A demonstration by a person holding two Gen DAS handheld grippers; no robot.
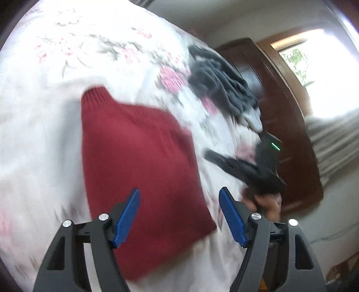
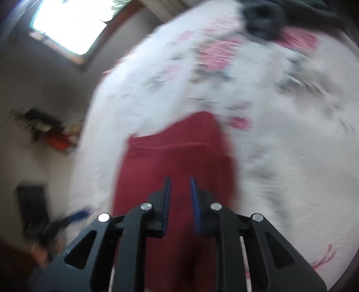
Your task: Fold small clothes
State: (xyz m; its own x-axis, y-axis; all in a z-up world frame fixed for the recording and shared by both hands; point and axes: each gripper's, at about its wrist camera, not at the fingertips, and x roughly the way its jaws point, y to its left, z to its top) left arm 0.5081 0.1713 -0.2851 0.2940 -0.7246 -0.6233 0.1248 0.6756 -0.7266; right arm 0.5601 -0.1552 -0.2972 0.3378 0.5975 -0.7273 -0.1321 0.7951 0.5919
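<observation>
Left hand-held gripper [image 1: 179, 215] was nearest, blue pads spread wide and empty above the red knit garment [image 1: 139, 161] – right hand-held gripper [image 2: 180, 202] hovered over it too, pads slightly apart, pinching nothing. The garment lay as a flat rectangle on the floral bed [image 1: 74, 56]; probably between folds – next move needs an edge pinched. Grey clothes pile [image 1: 224, 83] lay farther back, wooden wardrobe [image 1: 280, 107] and bright window [image 1: 296, 60] behind. Both views blurred.

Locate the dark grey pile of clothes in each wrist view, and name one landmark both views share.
Left wrist: the dark grey pile of clothes lies upper right of centre, on the floral bedspread, beyond the red knit garment.
Right wrist: the pile sits blurred at the top edge, right of centre.
Shared landmark: the red knit garment, nearest each gripper.
</observation>
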